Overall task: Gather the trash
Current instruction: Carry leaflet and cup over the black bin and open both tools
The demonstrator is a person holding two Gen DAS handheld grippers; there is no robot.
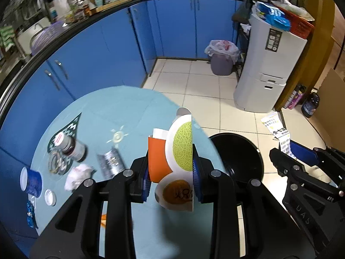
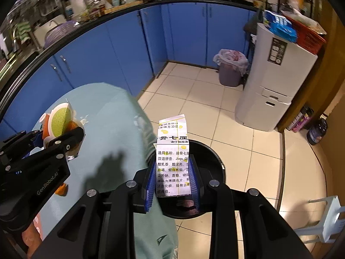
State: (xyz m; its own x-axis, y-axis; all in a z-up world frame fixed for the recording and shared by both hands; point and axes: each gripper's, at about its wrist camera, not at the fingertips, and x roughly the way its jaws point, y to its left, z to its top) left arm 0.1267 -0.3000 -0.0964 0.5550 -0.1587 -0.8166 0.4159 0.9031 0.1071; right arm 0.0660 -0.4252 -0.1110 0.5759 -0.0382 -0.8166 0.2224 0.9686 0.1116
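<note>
A melon-printed carton (image 1: 180, 149) is pinched in the left claw (image 1: 171, 177) above the tabletop (image 1: 120, 112); a printed leaflet (image 2: 173, 161) is clamped by the right claw (image 2: 173, 179) over the black bin (image 2: 215, 166).

table (image 1: 129, 108), light-blue cloth | on it: bottle (image 1: 72, 147), blue cup (image 1: 31, 182), crumpled tissue (image 1: 78, 176), white lid (image 1: 50, 197)
</note>
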